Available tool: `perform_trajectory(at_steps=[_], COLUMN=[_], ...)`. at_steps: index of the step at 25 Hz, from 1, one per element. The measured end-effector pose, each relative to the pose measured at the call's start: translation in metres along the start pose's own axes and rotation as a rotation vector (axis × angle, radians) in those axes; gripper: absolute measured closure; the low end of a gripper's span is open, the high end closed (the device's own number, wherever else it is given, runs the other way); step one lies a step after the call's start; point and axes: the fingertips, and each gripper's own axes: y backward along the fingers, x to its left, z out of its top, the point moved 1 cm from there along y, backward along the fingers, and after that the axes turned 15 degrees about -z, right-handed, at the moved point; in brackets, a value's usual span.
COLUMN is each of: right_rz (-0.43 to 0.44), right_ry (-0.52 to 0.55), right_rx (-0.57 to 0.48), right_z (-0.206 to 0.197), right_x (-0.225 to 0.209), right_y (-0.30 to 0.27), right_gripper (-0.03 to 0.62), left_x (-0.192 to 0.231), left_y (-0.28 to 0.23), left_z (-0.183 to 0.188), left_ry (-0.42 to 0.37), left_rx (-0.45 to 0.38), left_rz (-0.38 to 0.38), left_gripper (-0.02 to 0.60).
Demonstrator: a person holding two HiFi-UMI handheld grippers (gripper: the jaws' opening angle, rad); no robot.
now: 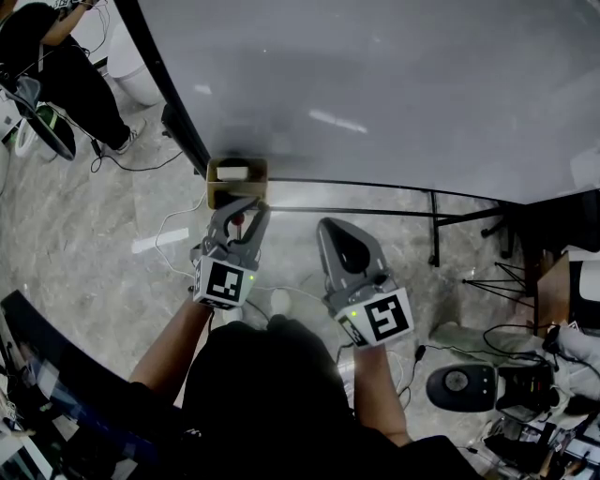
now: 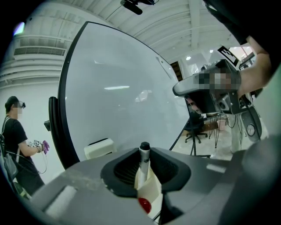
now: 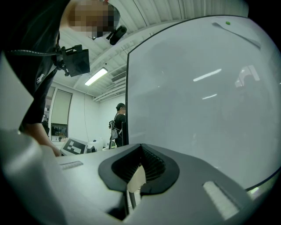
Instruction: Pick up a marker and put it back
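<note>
The marker (image 2: 143, 159) stands upright, clamped in the left gripper (image 2: 146, 154).

No legible text, brand, number or sign anywhere. Cube (image 1: 225, 283) on left gripper (image 1: 246, 208) and cube (image 1: 382, 319) on right gripper (image 1: 330, 228): black-and-white square patterns only, no letters. Marker (image 2: 144, 160) barrel shows a small dark mark, too small to read.

On my feed, a large white whiteboard in a black frame (image 1: 375, 84) fills the upper view, standing on thin black metal legs (image 1: 435, 225) over a grey marbled stone floor (image 1: 84, 244). A white ribbed ceiling (image 3: 145, 13) carries a lit strip lamp (image 3: 97, 76). A black office chair (image 2: 193, 128) stands beyond the board.
</note>
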Motion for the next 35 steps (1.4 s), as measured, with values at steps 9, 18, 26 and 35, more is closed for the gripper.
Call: perform_trajectory(at_steps=[9,18,26,35], right_rz=[-0.002,-0.004,-0.008,-0.001], right_ry=[0.007,0.009,0.011,0.015], right_rx=[-0.003,-0.013,-0.033,-0.062], right_z=[0.000,0.002,0.009,0.013], right_x=[0.001,0.004,0.011,0.034], right_y=[0.004,0.010,0.022,0.032], right_gripper=[0.585,0.585,0.585,0.585], left_x=[-0.004,-0.010,-0.018,-0.020], left_y=[0.000,0.004,0.019,0.056], left_z=[-0.002,0.003,0.012,0.025], left_ry=[0.010,-0.002,-0.011,-0.012], left_rx=[-0.003,-0.003,-0.018,-0.072], left_rz=[-0.007,-0.014,-0.006,0.016], left_gripper=[0.477,0.442,0.439,0.481])
